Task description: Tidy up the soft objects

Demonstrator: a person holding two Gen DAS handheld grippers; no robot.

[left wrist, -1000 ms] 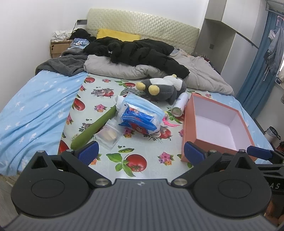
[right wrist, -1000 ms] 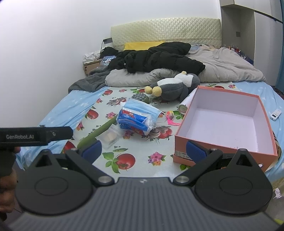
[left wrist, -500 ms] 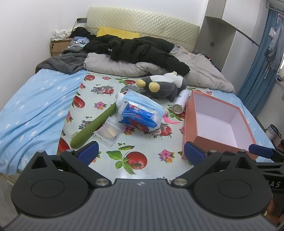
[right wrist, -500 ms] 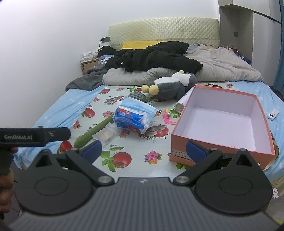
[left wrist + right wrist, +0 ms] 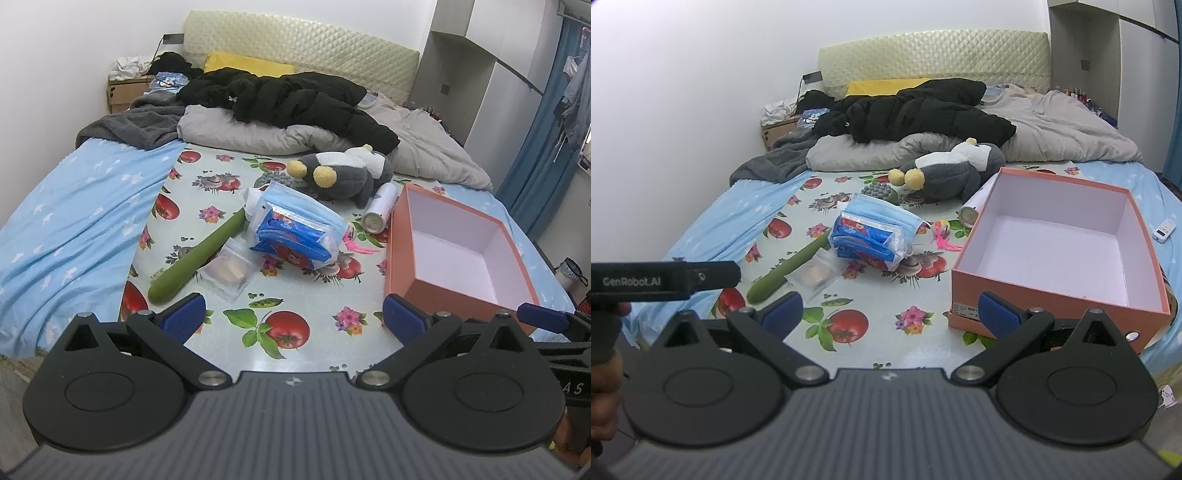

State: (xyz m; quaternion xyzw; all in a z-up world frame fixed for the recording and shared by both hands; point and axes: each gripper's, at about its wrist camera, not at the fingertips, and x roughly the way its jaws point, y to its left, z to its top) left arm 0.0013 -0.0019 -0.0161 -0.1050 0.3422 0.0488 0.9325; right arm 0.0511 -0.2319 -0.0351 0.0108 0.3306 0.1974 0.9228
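Observation:
On the fruit-print mat lie a grey penguin plush (image 5: 343, 175) (image 5: 955, 171), a bag of blue face masks (image 5: 299, 229) (image 5: 873, 234), a green cucumber-shaped toy (image 5: 201, 260) (image 5: 790, 267) and a small clear packet (image 5: 231, 271) (image 5: 812, 275). An empty orange box (image 5: 399, 251) (image 5: 1038, 291) stands at the right. My left gripper (image 5: 293, 319) hangs open above the near mat edge, holding nothing. My right gripper (image 5: 892, 314) is open too, its right finger in front of the box's near wall.
A white tube (image 5: 378, 212) and a pink feathered toy (image 5: 943, 234) lie between plush and box. Black jacket (image 5: 288, 98) and grey duvet (image 5: 1049, 133) cover the bed's far half. A remote (image 5: 1163, 230) lies right of the box.
Both cameras have drifted slightly forward and lower toward the mat. Nothing on the bed has moved, and both grippers remain open.

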